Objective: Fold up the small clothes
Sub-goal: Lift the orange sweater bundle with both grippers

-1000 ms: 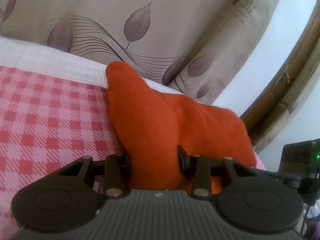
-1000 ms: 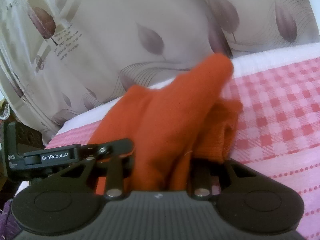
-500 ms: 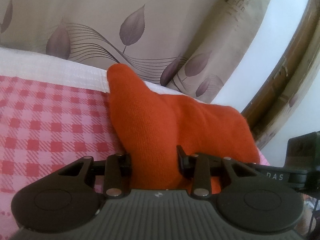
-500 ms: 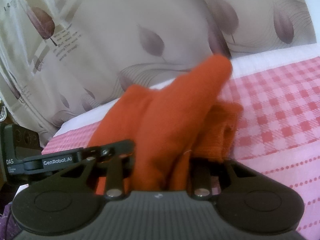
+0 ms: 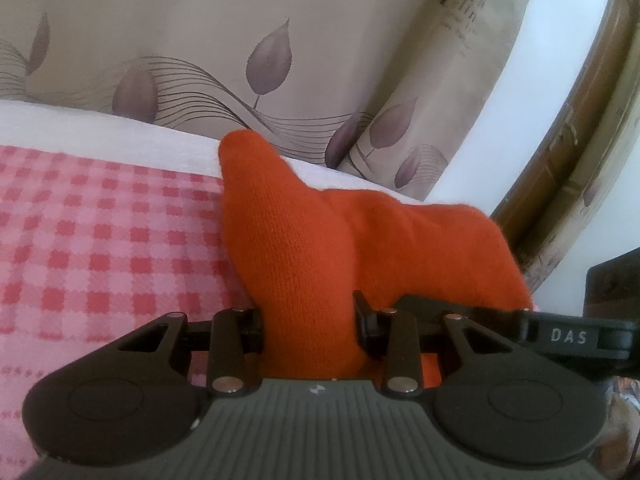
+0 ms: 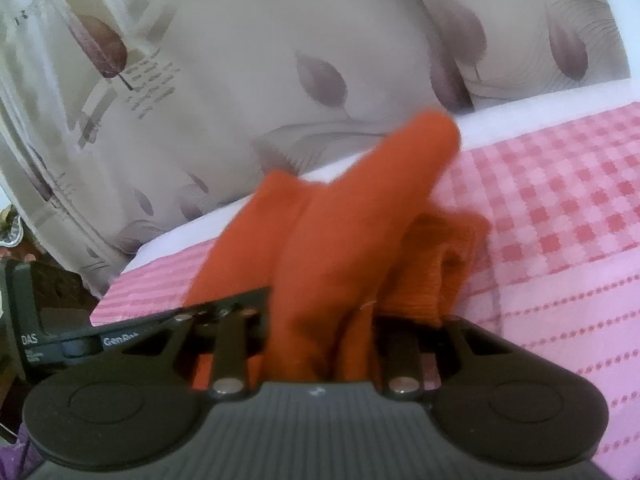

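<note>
Pink-and-red checked bedspread over a bed, white band along its far edge. Behind it, beige curtain printed with purple leaves; far right, a brown wooden frame against a white wall.

Orange knitted garment bunched up, rising off the bedspread near the far right edge, one rounded end poking up toward the curtain. Left hand-held gripper clamped on a thick fold of the garment, cloth filling the gap between the black fingers. Right hand-held gripper pinching another bunch of the same garment, a ribbed cuff hanging just right of it. Right view slightly blurred.
</note>
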